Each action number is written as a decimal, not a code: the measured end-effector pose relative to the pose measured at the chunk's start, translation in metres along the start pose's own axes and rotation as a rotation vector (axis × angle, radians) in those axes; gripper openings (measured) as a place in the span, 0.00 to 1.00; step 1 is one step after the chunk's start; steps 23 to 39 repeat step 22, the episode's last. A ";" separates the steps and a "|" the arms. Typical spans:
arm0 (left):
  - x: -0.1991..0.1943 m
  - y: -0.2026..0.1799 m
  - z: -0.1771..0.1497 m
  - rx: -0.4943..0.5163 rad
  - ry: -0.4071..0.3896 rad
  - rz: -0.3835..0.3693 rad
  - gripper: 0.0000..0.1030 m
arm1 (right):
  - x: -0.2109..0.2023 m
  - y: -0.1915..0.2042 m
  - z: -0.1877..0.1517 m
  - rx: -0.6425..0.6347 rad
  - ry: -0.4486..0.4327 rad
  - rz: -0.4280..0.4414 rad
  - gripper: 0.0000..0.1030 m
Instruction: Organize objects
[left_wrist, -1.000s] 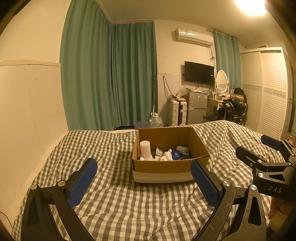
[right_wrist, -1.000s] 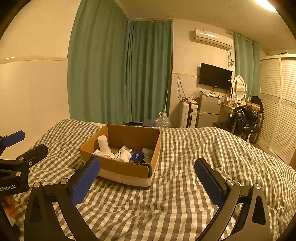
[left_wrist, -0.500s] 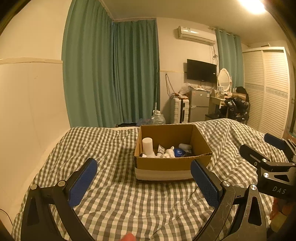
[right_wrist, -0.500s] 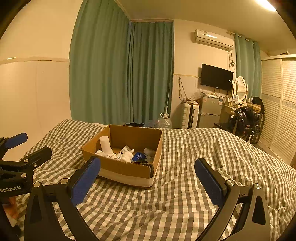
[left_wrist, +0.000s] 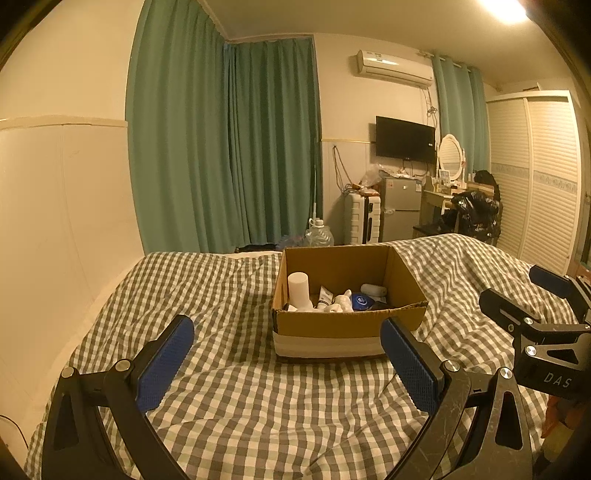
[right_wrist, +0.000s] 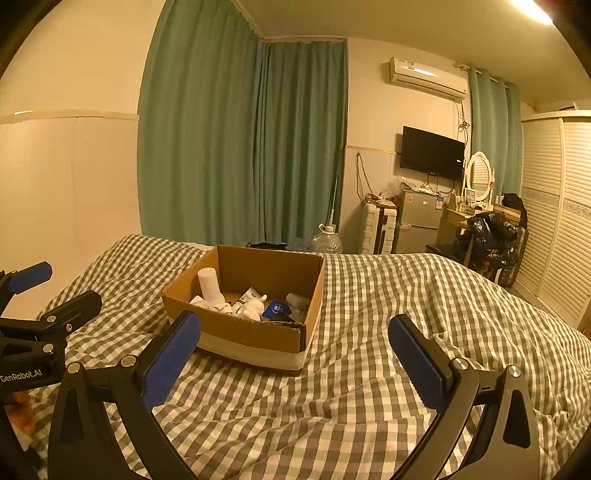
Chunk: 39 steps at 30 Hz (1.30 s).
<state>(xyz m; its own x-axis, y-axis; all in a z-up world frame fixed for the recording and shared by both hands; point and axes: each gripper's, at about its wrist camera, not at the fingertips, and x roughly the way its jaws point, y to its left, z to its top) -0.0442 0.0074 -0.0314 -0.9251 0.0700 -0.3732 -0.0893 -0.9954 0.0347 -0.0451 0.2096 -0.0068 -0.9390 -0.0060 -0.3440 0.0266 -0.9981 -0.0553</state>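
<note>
Cardboard box (left_wrist: 343, 325) sits on the checked bed (left_wrist: 236, 398), holding a white bottle (left_wrist: 298, 290), tubes and a blue jar (left_wrist: 360, 301). Left gripper (left_wrist: 286, 363) and right gripper (right_wrist: 295, 363) hover before it, both released and empty.

On my right gripper (left_wrist: 546, 306), seen off to the right of my left fingers, the black body reads "DAS". On my left gripper (right_wrist: 40, 295), off to the left of my right fingers, the body reads "GenRobot.AI". The tube (right_wrist: 248, 295) in the box (right_wrist: 258, 332) ahead of my right fingers carries print too small to read.
</note>
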 end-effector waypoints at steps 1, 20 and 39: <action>0.001 0.000 0.000 -0.002 0.001 0.000 1.00 | 0.000 0.000 0.000 0.000 0.000 0.001 0.99; -0.002 -0.004 -0.002 0.009 0.003 -0.004 1.00 | 0.002 0.003 -0.001 -0.033 0.013 -0.010 0.99; -0.002 -0.004 -0.002 0.007 -0.004 0.005 1.00 | 0.001 0.003 -0.001 -0.036 0.012 -0.008 0.99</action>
